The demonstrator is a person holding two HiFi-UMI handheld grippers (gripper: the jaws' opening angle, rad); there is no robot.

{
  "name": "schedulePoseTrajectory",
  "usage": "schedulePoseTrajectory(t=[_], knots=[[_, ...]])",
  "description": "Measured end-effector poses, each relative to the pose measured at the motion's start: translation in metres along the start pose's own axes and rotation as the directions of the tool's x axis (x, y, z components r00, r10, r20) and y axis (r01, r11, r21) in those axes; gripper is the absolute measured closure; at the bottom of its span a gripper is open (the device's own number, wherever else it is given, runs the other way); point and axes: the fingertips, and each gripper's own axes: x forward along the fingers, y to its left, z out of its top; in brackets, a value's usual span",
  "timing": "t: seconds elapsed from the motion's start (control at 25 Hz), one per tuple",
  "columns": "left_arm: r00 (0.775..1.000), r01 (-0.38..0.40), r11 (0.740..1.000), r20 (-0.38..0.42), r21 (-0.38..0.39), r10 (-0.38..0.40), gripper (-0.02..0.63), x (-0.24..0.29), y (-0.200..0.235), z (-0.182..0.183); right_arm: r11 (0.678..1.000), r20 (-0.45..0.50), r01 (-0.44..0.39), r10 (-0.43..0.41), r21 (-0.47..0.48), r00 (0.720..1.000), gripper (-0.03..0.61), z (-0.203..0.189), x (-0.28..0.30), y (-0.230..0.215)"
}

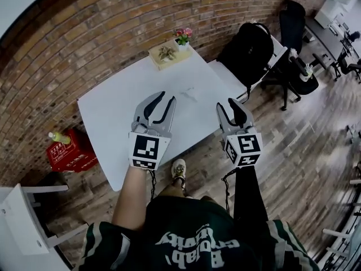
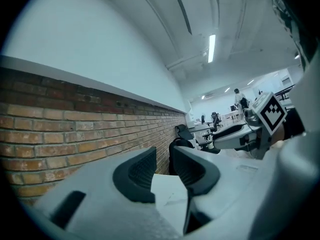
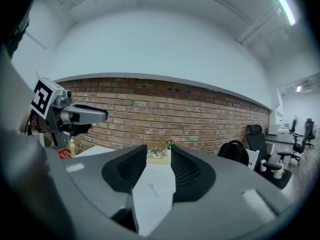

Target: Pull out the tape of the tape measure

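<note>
I'm only at the approach: my left hand-held gripper (image 1: 167, 98) and right hand-held gripper (image 1: 228, 106) hover side by side over the near part of the white bench (image 1: 107, 117) at mid-frame, both with jaws apart and nothing between them. The tape measure (image 1: 189, 94) is, I judge, the small pale thing lying on the bench just above and between them, though it is too small to be sure. Next I'd need to steady its case with one gripper and close the other on the tape's end.

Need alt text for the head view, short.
Left claw and right claw hover open and empty at the near edge of a white table, with a small pale object just beyond them. A brick wall stands behind.
</note>
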Motion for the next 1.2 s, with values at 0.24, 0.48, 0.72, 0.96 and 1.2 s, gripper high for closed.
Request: schedulePoseTrajectory(t=[0.24,0.48,0.72,0.96,1.2], knots=[[0.999,0.049,0.999,-0.01,0.006,-0.049,0.497,0.062,0.038,-0.009,1.0,-0.004,-0.005,0.006,0.003,1.0,0.394,0.011,0.067,-0.019],[0.993,0.12,0.993,-0.007,0.004,-0.12,0.494,0.107,0.05,-0.017,1.0,-0.022,0.012,-0.012,0.015,1.0,0.393,0.007,0.109,-0.033],[0.987,0.156,0.988,-0.029,-0.014,-0.156,0.494,0.129,0.052,-0.033,0.999,-0.055,0.017,-0.015,0.031,0.998,0.388,-0.009,0.129,-0.038],[0.984,0.171,0.985,-0.054,-0.028,-0.173,0.497,0.145,0.052,-0.048,0.999,-0.072,0.013,-0.011,0.036,0.997,0.379,-0.019,0.149,-0.045],[0.984,0.166,0.986,-0.059,-0.017,-0.167,0.5,0.164,0.05,-0.054,1.0,-0.062,-0.005,0.006,0.028,0.998,0.376,-0.014,0.17,-0.061]])
